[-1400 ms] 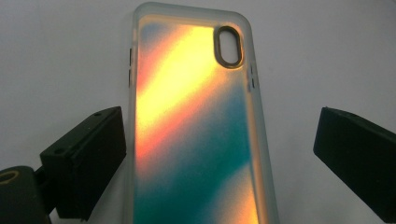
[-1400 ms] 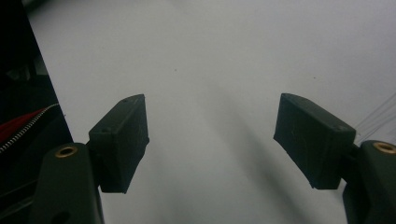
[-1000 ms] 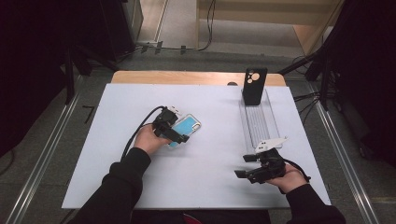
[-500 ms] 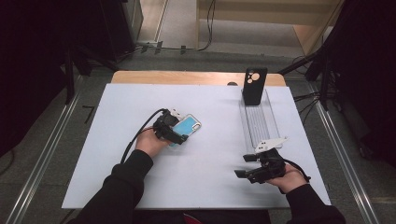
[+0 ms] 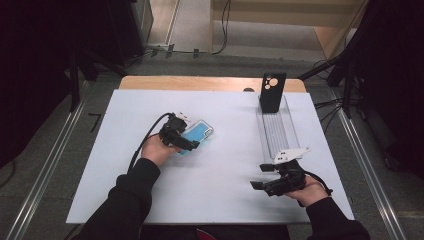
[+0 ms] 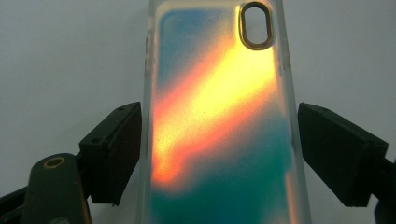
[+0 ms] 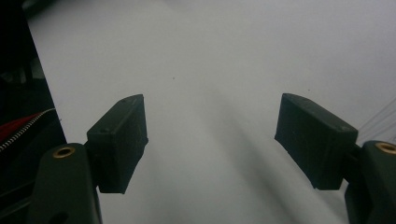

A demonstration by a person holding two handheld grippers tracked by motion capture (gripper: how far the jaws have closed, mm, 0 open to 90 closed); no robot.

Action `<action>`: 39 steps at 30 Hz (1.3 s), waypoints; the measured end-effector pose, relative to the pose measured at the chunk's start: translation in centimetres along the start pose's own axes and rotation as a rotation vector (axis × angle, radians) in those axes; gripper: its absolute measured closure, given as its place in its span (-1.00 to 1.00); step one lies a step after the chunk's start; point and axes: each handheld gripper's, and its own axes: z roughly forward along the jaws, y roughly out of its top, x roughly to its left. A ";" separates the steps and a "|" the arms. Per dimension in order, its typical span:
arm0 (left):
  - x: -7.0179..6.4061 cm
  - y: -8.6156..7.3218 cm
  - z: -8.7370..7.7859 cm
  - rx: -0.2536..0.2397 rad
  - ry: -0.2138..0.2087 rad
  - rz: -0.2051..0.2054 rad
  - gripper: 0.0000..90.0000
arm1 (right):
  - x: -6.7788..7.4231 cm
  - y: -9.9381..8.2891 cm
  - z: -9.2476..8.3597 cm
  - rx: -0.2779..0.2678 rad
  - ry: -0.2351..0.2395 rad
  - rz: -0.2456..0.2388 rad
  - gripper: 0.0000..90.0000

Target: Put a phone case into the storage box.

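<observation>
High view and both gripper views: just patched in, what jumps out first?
The iridescent phone case, orange over teal, lies left of centre on the white table, between the jaws of the left gripper, which have just been closing; a sliver of gap shows on each side. At the far right, a black phone case stands upright at the end of a clear tray. The right gripper is open over bare table.

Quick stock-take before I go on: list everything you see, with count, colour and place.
phone case: one, clear with blue-orange shimmer, flat on the table left of centre, between the left gripper's fingers
black phone case: one, upright at the rack's far end
clear rack: one, transparent, slotted, right side
table: one, white top, wooden far edge
left gripper: one, black, fingers have just been closing around the case
right gripper: one, black, open, near right edge
</observation>
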 end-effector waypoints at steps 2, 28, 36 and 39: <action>-0.1 0.1 -0.6 -0.003 -0.008 -0.002 -0.63 | 0.0 0.0 0.0 -0.004 -0.001 -0.001 -0.49; -4.0 -2.7 -6.3 -0.036 -0.153 -0.042 -0.63 | 0.2 0.7 -0.1 0.012 0.002 -0.001 -0.49; -5.7 -4.3 -6.9 -0.057 -0.163 -0.085 -0.63 | 0.6 1.4 0.3 0.027 0.017 -0.025 -0.52; -6.2 -4.8 -7.1 -0.079 -0.161 -0.107 -0.63 | 0.8 1.7 0.5 0.024 0.016 -0.018 -0.53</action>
